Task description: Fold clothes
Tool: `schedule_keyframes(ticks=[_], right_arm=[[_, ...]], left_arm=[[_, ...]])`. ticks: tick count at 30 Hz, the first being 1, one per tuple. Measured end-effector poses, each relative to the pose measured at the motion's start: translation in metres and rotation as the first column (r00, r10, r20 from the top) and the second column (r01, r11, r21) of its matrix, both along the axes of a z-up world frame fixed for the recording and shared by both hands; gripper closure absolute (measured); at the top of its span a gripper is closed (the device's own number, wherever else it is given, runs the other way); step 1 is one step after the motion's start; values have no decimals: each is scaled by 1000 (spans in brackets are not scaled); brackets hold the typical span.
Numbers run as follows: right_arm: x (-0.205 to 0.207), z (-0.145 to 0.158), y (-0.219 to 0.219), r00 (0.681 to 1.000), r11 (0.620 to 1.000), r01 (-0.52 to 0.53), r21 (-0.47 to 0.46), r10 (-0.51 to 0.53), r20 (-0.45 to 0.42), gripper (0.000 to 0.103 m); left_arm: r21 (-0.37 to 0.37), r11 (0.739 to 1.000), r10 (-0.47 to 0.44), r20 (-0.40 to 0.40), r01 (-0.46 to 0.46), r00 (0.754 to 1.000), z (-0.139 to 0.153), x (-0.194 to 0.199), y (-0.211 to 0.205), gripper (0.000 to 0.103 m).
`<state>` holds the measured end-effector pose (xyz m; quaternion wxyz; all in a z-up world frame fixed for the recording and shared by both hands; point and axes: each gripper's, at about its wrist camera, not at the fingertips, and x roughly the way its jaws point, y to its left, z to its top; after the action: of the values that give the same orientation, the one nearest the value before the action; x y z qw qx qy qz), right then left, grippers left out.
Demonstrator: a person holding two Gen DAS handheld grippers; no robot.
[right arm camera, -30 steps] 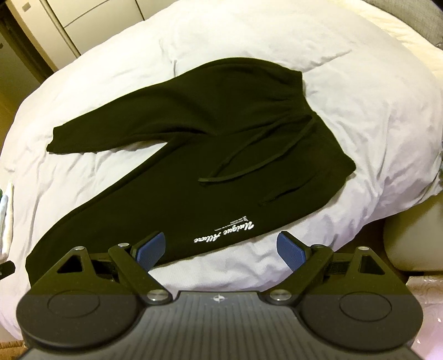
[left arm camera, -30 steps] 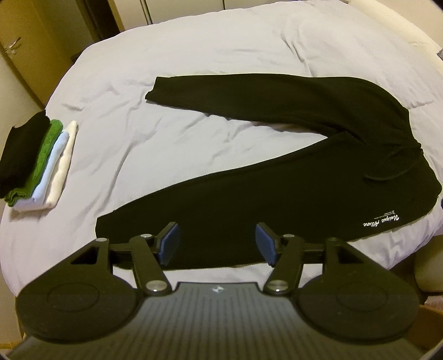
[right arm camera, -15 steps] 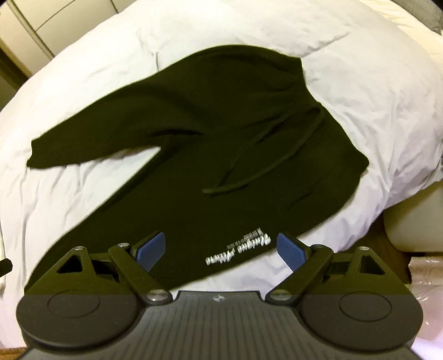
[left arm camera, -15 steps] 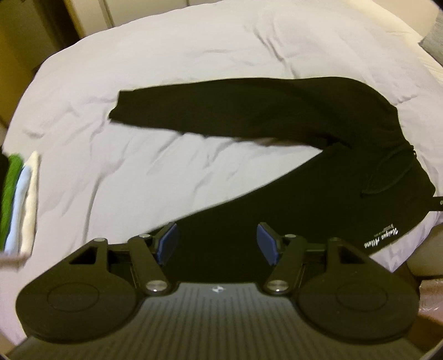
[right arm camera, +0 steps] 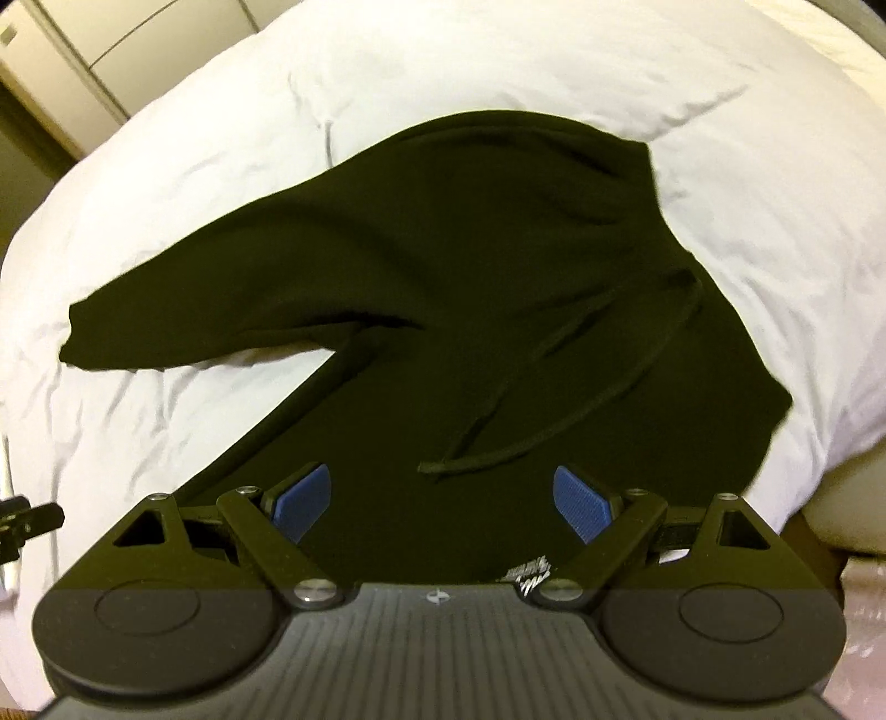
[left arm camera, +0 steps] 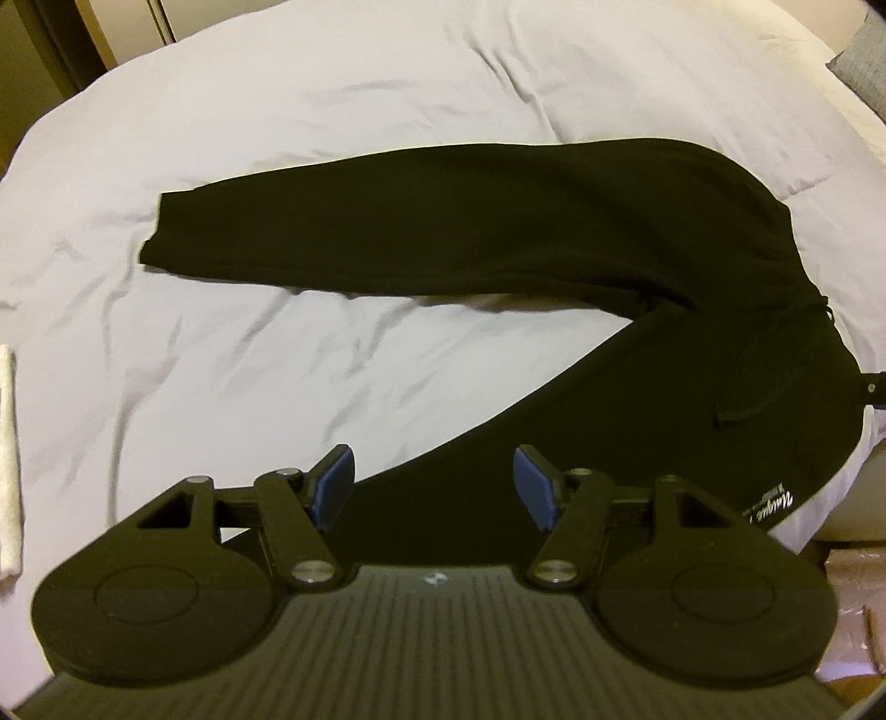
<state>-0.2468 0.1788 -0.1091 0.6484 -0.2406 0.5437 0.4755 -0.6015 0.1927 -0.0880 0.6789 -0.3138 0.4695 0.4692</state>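
A pair of black sweatpants (left arm camera: 498, 249) lies spread on the white duvet (left arm camera: 277, 111), legs apart in a V, waist to the right. Its drawstring (right arm camera: 554, 399) trails over the hip, and white lettering (left arm camera: 772, 507) marks the near leg. My left gripper (left arm camera: 433, 487) hovers open over the near leg. Over the hip area, my right gripper (right arm camera: 443, 507) is open too, with the black pants (right arm camera: 470, 277) just beyond its blue pads (right arm camera: 581, 501). Neither holds anything.
A folded white cloth (left arm camera: 8, 459) shows at the left edge of the bed. Wardrobe doors (right arm camera: 83, 50) stand behind the bed. The bed's right edge drops off near a beige object (right arm camera: 853, 509). The other gripper's tip (right arm camera: 25, 518) shows at the left of the right wrist view.
Both grippers have moved forward and lower toward the pants, the left one also rightward. The folded stack has slid almost out of the left view. The pants have not moved.
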Motion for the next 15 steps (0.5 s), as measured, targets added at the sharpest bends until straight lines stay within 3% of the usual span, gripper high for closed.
schedule_keyframes(ticks=[7, 11, 15], right_arm=[[41, -31, 51, 996, 996, -85, -27, 85, -16, 14], [61, -50, 90, 985, 984, -171, -44, 171, 0, 19], [70, -68, 133, 960, 960, -275, -60, 277, 34, 31]], left_arm=[[-58, 998, -13, 41, 15, 999, -37, 45, 39, 39], [-81, 995, -45, 50, 49, 998, -62, 77, 66, 39], [-73, 995, -65, 66, 69, 996, -83, 109, 98, 40]])
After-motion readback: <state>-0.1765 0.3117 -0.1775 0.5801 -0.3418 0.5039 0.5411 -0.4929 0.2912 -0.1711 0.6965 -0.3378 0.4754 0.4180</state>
